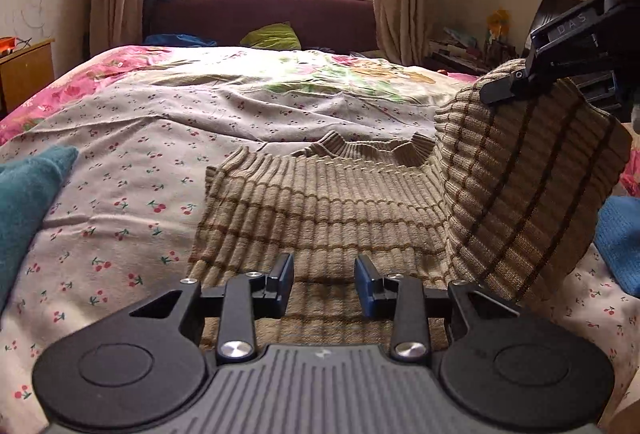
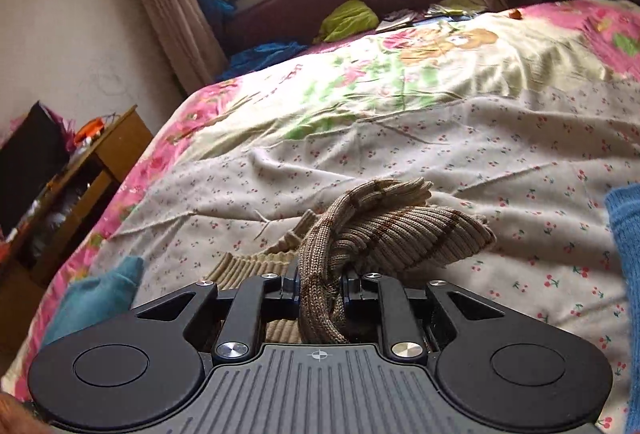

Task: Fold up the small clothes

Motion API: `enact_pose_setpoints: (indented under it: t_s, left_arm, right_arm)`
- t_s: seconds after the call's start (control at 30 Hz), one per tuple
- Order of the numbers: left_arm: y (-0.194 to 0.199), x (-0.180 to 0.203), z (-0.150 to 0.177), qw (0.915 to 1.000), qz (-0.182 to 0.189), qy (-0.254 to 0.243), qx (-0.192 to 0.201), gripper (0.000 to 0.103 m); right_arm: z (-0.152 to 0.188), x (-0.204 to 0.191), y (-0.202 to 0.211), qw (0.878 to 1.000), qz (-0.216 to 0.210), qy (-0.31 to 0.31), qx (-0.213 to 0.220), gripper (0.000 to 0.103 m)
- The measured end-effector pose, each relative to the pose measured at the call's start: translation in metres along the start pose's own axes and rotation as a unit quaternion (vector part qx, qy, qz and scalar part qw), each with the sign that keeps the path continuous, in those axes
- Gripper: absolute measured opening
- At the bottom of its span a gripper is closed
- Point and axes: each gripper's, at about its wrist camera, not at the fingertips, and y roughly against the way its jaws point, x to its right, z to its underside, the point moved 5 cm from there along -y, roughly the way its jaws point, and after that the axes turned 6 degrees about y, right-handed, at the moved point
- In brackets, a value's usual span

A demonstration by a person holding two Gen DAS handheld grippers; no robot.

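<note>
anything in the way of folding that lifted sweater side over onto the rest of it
Nothing visible. The right gripper holds the sweater side up, and the flat ribbed body beneath is bare. The open left gripper hovers over the near hem, off the fold path.

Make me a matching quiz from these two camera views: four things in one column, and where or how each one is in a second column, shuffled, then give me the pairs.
Things:
1. left claw
2. right claw
3. striped sweater
4. green pillow

States:
A. at the head of the bed
B. shut on knit fabric
C. open, holding nothing
D. partly flat on the bed, one side lifted

Pairs: 1-C, 2-B, 3-D, 4-A
</note>
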Motion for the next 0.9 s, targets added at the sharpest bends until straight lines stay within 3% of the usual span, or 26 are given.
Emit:
enact_pose_setpoints:
  t_s: [0.13,0.2,0.33,0.57,0.67,0.77,0.9]
  left_arm:
    - [0.011,-0.042,0.01,0.9972,-0.014,0.073,-0.003,0.045]
    - [0.013,-0.057,0.009,0.9938,-0.004,0.111,-0.007,0.045]
    - [0.017,-0.068,0.009,0.9908,0.009,0.135,-0.004,0.045]
    - [0.029,-0.07,0.013,0.9903,0.022,0.137,-0.008,0.045]
    - [0.034,-0.071,0.012,0.9895,0.02,0.143,0.002,0.045]
    - [0.048,-0.069,0.007,0.9876,0.029,0.151,0.034,0.045]
    - [0.071,-0.058,-0.005,0.9828,0.071,0.147,0.087,0.049]
  right_arm:
    - [0.012,-0.069,-0.044,0.995,-0.006,0.087,-0.038,0.018]
    - [0.022,-0.096,-0.065,0.992,-0.014,0.11,-0.057,0.018]
    - [0.047,-0.133,-0.097,0.984,-0.022,0.14,-0.107,0.025]
    - [0.052,-0.135,-0.075,0.976,-0.054,0.181,-0.11,0.029]
    - [0.049,-0.133,-0.069,0.972,-0.048,0.208,-0.1,0.032]
    - [0.043,-0.123,-0.072,0.978,-0.066,0.164,-0.112,0.032]
    - [0.035,-0.108,-0.072,0.983,-0.09,0.109,-0.121,0.032]
